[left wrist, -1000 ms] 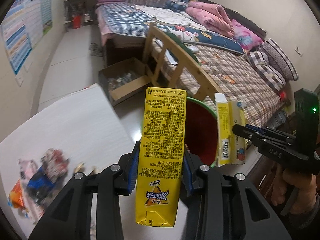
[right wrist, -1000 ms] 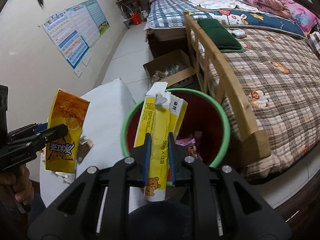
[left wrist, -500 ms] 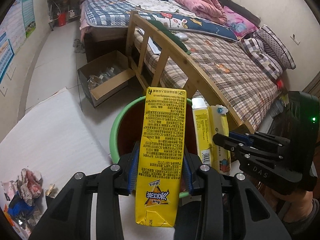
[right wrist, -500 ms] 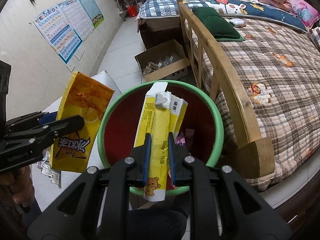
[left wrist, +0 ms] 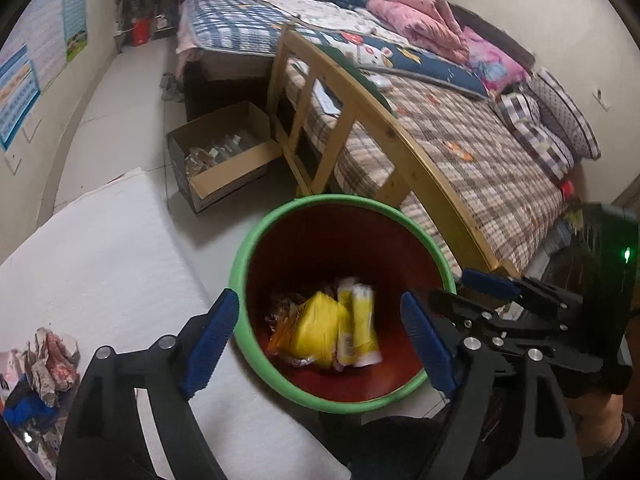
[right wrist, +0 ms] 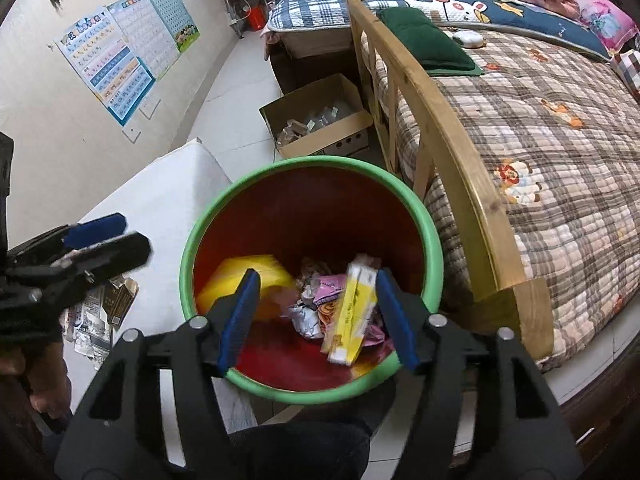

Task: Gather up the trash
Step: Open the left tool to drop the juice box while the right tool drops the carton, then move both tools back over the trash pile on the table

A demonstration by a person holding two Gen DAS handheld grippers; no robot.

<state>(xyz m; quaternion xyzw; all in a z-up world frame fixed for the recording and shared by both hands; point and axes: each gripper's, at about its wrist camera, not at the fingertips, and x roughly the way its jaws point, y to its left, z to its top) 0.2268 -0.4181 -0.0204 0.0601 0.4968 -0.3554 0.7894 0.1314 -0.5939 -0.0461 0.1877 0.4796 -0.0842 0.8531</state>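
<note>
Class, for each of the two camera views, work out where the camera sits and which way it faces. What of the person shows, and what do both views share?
Left wrist: rides the left gripper, looks steeply down into the green-rimmed bin; its jaws are opening, empty; the right gripper shows at right.
Right wrist: rides the right gripper, jaws opening over the bin; a hand shows at left.
Shared: bin, yellow carton, cardboard box, bed.
</note>
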